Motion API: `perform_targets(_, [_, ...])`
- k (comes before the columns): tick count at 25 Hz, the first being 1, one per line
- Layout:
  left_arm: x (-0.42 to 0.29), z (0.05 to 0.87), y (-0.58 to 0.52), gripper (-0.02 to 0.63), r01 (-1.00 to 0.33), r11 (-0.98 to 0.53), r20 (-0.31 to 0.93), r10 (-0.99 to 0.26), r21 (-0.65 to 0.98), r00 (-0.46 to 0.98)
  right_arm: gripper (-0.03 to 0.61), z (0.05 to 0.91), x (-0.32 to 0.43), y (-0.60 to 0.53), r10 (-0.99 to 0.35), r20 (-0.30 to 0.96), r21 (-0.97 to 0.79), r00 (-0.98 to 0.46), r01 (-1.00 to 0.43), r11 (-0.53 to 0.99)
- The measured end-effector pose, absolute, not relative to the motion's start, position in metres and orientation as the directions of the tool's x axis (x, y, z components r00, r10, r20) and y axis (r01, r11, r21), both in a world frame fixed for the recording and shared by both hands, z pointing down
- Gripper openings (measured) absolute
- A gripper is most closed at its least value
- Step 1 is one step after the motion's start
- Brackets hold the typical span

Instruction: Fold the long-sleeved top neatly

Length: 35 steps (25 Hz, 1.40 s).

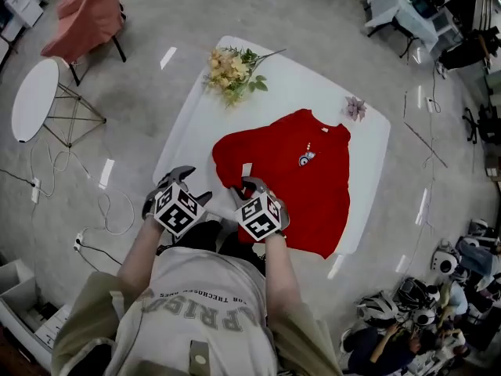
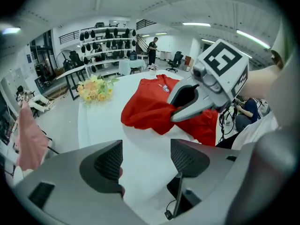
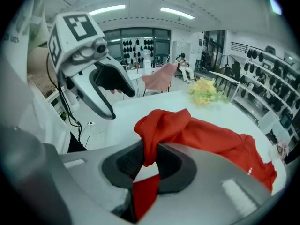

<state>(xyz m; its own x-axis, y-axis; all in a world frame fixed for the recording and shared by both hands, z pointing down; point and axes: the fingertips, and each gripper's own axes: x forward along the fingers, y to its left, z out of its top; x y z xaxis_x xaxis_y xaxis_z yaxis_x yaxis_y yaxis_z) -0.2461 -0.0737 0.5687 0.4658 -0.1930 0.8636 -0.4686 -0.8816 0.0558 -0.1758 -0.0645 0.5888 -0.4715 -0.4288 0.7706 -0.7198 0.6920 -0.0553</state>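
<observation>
Long-sleeved top point(image 1: 305, 171), red: judged soft, light, limp; best taken at edges or seams. Right gripper point(image 3: 149, 159) pinches its near-left bunched cloth; left gripper point(image 2: 144, 159) spread, empty.

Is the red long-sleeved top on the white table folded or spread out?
Mostly spread: the red long-sleeved top lies flat on the white table, one edge bunched in the shut right hand-held gripper.
</observation>
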Motion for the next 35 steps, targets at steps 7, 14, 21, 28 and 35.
perform_targets(7, [-0.227, 0.576, -0.072, 0.321, -0.399, -0.913, 0.855, -0.143, 0.08, 0.498, 0.051, 0.517, -0.122, -0.028, -0.481, 0.739, -0.131, -0.472, -0.801, 0.584])
perform_targets(14, [-0.187, 0.572, -0.064, 0.321, -0.358, -0.931, 0.829, -0.145, 0.071, 0.541, 0.051, 0.52, -0.03, 0.03, -0.424, 0.882, 0.068, -0.204, -0.837, 0.544])
perform_targets(21, [-0.127, 0.564, -0.053, 0.321, -0.301, -0.953, 0.819, -0.148, 0.031, 0.555, 0.052, 0.587, -0.007, 0.066, -0.331, 0.914, 0.024, -0.234, -0.784, 0.62])
perform_targets(28, [-0.052, 0.57, -0.031, 0.319, -0.089, -0.995, 0.864, -0.077, -0.038, 0.498, 0.235, 0.578, 0.014, 0.079, -0.38, 0.785, -0.243, -0.489, -0.808, 0.536])
perform_targets(35, [-0.034, 0.604, -0.005, 0.319, -0.027, -1.0, 0.92, -0.019, -0.009, 0.393, 0.223, 0.603, -0.006, 0.082, -0.321, 0.784, -0.219, -0.531, -0.72, 0.658])
